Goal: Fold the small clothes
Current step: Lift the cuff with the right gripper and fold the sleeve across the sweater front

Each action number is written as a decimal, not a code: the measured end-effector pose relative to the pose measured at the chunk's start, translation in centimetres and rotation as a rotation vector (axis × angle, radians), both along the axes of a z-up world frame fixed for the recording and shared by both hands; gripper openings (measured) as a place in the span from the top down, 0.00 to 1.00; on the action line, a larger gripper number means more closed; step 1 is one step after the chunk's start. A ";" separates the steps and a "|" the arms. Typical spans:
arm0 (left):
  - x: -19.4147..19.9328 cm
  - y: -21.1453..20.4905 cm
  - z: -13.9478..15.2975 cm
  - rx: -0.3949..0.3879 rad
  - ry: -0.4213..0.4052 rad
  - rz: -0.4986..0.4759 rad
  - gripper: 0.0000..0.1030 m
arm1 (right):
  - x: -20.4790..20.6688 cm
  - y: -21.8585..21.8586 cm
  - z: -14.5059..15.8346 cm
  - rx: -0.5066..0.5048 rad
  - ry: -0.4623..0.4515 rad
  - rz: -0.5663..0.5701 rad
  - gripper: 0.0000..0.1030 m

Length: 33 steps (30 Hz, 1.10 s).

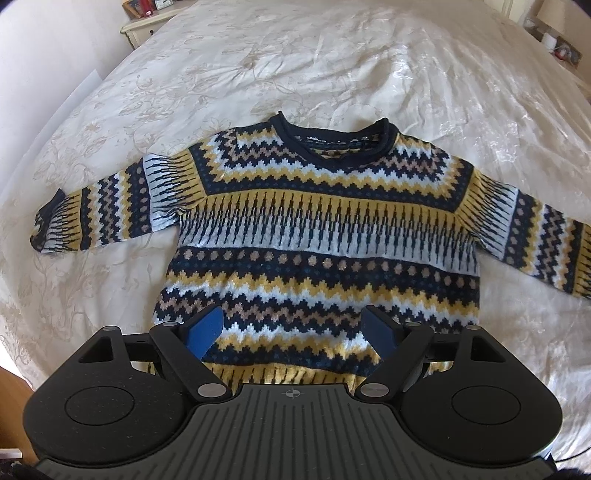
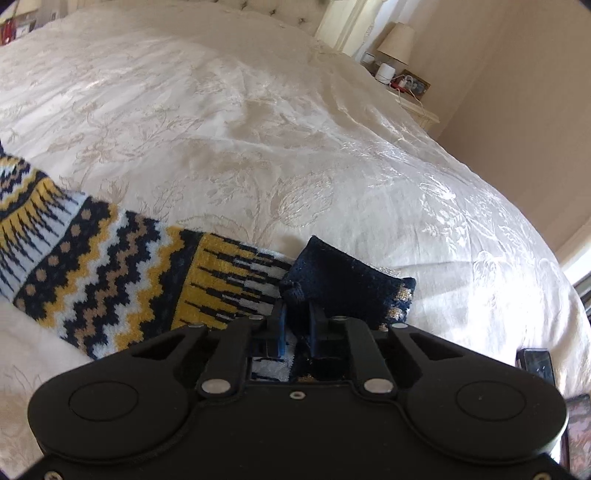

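Observation:
A small knitted sweater [image 1: 306,229] in navy, yellow, white and tan zigzag bands lies flat on the bed, collar far from me and both sleeves spread sideways. My left gripper [image 1: 291,328] hangs over its lower hem, jaws wide apart, blue pads [image 1: 205,332] holding nothing. In the right wrist view the sweater's sleeve [image 2: 122,273] runs in from the left and ends in a navy cuff [image 2: 343,284]. My right gripper [image 2: 297,325] is shut on that cuff, the knit bunched between its narrow fingers.
A cream bedspread [image 1: 332,66] with a woven floral pattern covers the whole bed. A bedside table with a lamp [image 2: 397,44] and small items stands at the far right; another bedside table [image 1: 147,22] at the far left. A dark phone-like object [image 2: 537,363] lies by the bed's right edge.

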<state>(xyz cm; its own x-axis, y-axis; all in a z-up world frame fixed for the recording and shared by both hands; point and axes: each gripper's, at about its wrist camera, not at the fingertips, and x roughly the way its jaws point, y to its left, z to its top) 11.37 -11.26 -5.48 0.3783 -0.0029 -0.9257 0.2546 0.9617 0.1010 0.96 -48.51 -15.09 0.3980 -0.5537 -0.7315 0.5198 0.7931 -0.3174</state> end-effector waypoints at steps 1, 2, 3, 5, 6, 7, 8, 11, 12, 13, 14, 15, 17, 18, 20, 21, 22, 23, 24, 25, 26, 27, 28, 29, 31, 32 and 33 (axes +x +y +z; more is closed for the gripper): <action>0.1 0.2 -0.1 -0.003 0.000 -0.003 0.21 | -0.1 -0.1 0.5 0.016 -0.023 -0.016 0.85; 0.3 0.6 -0.2 -0.007 0.000 -0.009 0.21 | -0.2 0.0 1.1 0.029 -0.041 -0.031 0.85; 0.4 0.8 -0.3 -0.011 0.001 -0.013 0.21 | -0.3 0.1 1.7 0.038 -0.061 -0.044 0.85; 0.9 1.5 -0.6 -0.023 0.004 -0.027 0.21 | -0.2 1.0 3.2 0.056 -0.105 -0.053 0.85; 1.1 1.9 -0.8 -0.028 0.006 -0.035 0.21 | 0.0 1.6 4.0 0.065 -0.124 -0.052 0.85; 1.4 2.3 -0.9 -0.033 0.008 -0.044 0.21 | 0.2 2.3 4.8 0.073 -0.144 -0.049 0.85; 1.7 2.7 -1.1 -0.039 0.009 -0.054 0.21 | 0.5 3.2 5.6 0.081 -0.164 -0.044 0.85; 2.6 4.2 -1.3 -0.045 0.003 -0.084 0.21 | 2.0 6.2 7.9 0.114 -0.221 -0.019 0.85; 2.9 4.8 -1.2 -0.043 -0.006 -0.091 0.21 | 2.5 7.3 8.6 0.132 -0.238 -0.008 0.85; 3.3 5.5 -1.2 -0.040 -0.016 -0.094 0.21 | 3.2 8.6 9.3 0.150 -0.259 0.008 0.85; 3.7 6.2 -1.2 -0.036 -0.024 -0.095 0.21 | 4.0 9.9 9.8 0.166 -0.275 0.028 0.85; 4.1 7.0 -1.1 -0.034 -0.029 -0.094 0.21 | 4.9 11.3 10.2 0.184 -0.289 0.049 0.85; 5.0 8.6 -1.2 -0.033 -0.034 -0.085 0.21 | 6.8 14.2 10.9 0.224 -0.316 0.094 0.85; 5.5 9.4 -1.2 -0.032 -0.035 -0.080 0.21 | 7.7 15.6 11.1 0.248 -0.330 0.116 0.85; 6.3 10.9 -1.4 -0.024 -0.037 -0.067 0.21 | 9.7 18.4 11.1 0.295 -0.353 0.166 0.85; 6.7 11.6 -1.5 -0.021 -0.038 -0.061 0.21 | 10.6 19.7 11.0 0.311 -0.359 0.188 0.85; 7.0 12.3 -1.7 -0.018 -0.039 -0.054 0.21 | 11.7 21.2 10.8 0.332 -0.362 0.215 0.85; 7.4 13.0 -1.8 -0.014 -0.040 -0.048 0.21 | 12.7 22.5 10.4 0.355 -0.364 0.239 0.85; 7.6 13.6 -1.9 -0.009 -0.040 -0.041 0.21 | 13.6 23.7 10.0 0.375 -0.365 0.260 0.85; 7.9 14.3 -2.0 -0.005 -0.040 -0.034 0.21 | 14.5 25.0 9.5 0.398 -0.364 0.282 0.85; 8.2 14.8 -2.2 -0.001 -0.039 -0.027 0.21 | 15.4 26.0 9.0 0.419 -0.360 0.301 0.85; 8.4 15.3 -2.3 0.003 -0.038 -0.020 0.21 | 16.1 27.0 8.5 0.440 -0.355 0.321 0.85; 8.6 15.8 -2.4 0.005 -0.036 -0.014 0.21 | 16.8 28.1 7.9 0.458 -0.348 0.343 0.85; 8.8 16.3 -2.5 0.008 -0.035 -0.006 0.21 | 17.4 29.0 7.3 0.471 -0.339 0.363 0.85; 9.2 17.1 -2.8 0.010 -0.034 0.004 0.21 | 18.5 31.0 6.2 0.493 -0.317 0.404 0.85; 9.3 17.4 -2.9 0.010 -0.034 0.008 0.21 | 18.9 31.7 5.6 0.505 -0.307 0.422 0.84; 9.5 17.7 -3.0 0.009 -0.034 0.011 0.21 | 19.1 32.4 5.2 0.517 -0.300 0.440 0.81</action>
<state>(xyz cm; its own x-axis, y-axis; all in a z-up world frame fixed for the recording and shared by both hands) 20.84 6.42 -8.44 0.4092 0.0097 -0.9124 0.2404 0.9635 0.1180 20.06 -16.14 -9.93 0.7276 0.0882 -0.6803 0.1256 0.9578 0.2586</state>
